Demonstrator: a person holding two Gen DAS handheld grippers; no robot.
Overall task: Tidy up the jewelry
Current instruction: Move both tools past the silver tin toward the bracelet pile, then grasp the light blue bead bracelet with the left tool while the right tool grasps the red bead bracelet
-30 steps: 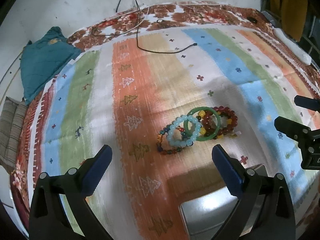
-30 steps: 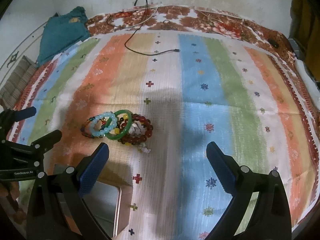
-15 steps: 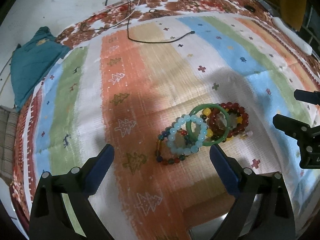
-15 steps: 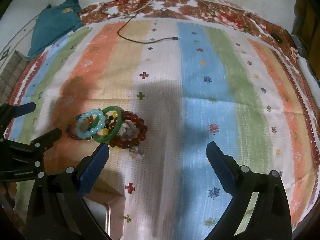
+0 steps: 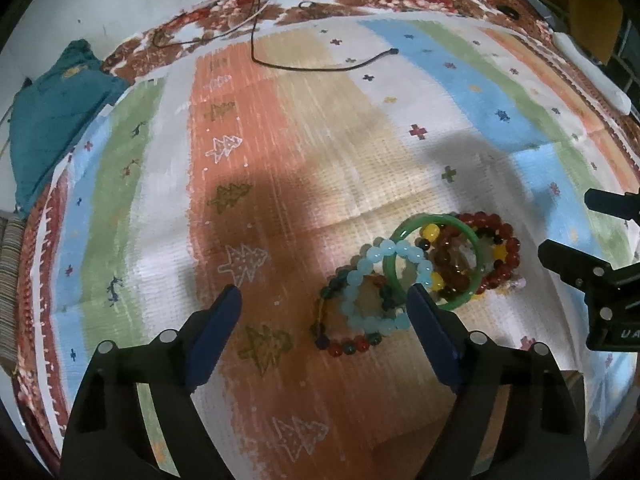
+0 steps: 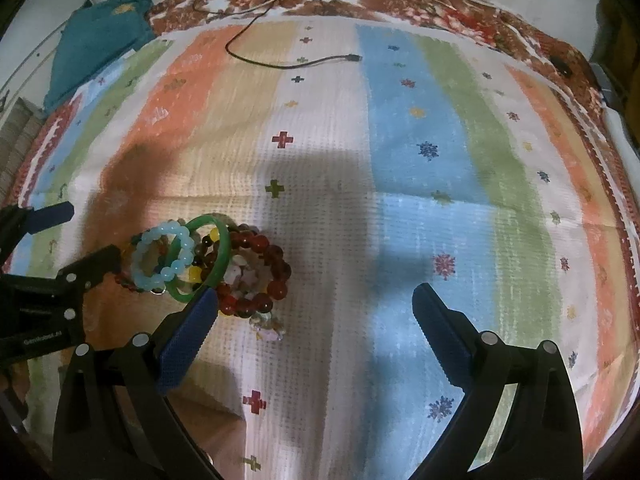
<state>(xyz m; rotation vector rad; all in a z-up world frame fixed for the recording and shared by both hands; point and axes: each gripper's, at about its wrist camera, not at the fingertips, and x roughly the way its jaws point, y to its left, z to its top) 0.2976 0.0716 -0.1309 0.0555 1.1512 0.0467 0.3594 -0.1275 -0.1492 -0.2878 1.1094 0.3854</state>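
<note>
Lying in one overlapping heap on the striped cloth (image 5: 280,168), the bracelets are the risk: a green bangle (image 5: 436,260) is resting across a pale blue bead bracelet (image 5: 380,292), a multicoloured bead bracelet (image 5: 340,320) and dark red bead bracelets (image 5: 492,256), all touching. The left hand-held gripper (image 5: 326,304) is hovering with fingers spread wide, released and holding nothing, its right finger just beside the bangle; the right hand-held gripper (image 6: 312,304) is likewise released, its left finger at the near edge of the heap. Closing on one loop is likely dragging its neighbours, and the smooth bangle may be slipping from the pads. Bead strands could be snagging on the textured weave.

Beyond the heap, a black cable (image 5: 320,66) is trailing over the cloth, a teal cloth (image 5: 52,112) is bunching at the far left, and a pale wall is rising behind.
</note>
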